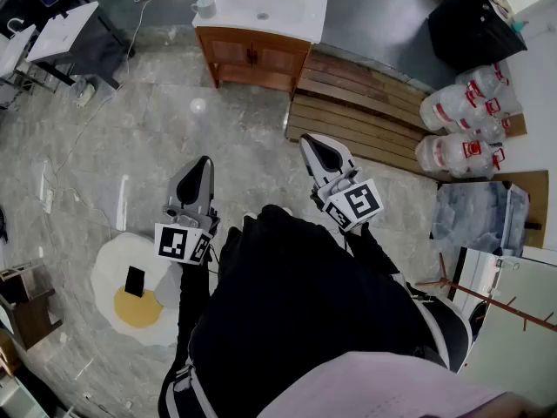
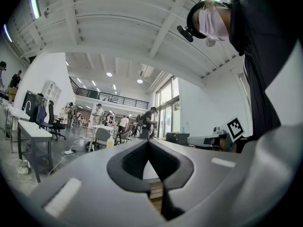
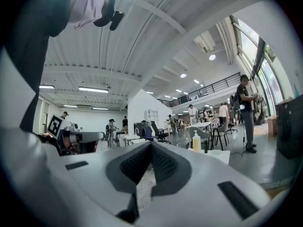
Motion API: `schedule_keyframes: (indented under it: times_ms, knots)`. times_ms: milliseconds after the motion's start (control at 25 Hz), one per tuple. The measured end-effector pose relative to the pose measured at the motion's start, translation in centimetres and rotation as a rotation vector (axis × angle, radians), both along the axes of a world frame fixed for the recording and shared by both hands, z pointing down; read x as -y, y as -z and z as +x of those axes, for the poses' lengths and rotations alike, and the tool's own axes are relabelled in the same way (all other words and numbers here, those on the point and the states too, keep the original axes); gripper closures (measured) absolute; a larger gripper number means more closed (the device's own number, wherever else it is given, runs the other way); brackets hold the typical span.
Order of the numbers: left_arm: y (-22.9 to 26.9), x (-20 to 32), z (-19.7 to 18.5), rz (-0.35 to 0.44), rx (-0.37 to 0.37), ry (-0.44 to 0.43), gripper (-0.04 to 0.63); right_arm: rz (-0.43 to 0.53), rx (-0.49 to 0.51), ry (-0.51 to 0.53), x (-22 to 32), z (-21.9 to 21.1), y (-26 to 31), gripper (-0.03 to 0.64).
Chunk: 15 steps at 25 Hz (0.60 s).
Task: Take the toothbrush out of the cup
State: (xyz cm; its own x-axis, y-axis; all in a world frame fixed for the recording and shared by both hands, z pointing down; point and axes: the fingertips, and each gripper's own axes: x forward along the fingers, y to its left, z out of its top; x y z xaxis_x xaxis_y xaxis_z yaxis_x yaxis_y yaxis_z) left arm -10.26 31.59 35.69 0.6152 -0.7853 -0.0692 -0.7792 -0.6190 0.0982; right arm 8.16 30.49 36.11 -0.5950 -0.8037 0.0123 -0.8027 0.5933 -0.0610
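The left gripper [image 1: 204, 165] and right gripper [image 1: 313, 144] had jaws closed together, empty; the cup [image 1: 205, 7] stood at twelve o'clock on the vanity [image 1: 257, 57].

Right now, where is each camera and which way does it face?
Head view: on the person's head, facing steeply down at floor and vanity cabinet; torso, left gripper and right gripper show.
Left gripper view: on the left gripper, level along shut fingers into the hall; torso at right.
Right gripper view: same on the right gripper; fingers shut, torso at left.
Shared: each gripper view shows the other's marker cube.
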Motion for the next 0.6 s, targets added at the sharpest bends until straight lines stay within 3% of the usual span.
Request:
schedule_keyframes:
  times_ms: [600]
  knots:
    - [-0.19, -0.12, 0.06, -0.001, 0.0, 0.004, 0.604, 0.021, 0.039, 0.003, -0.02, 0.17, 0.42, 0.618]
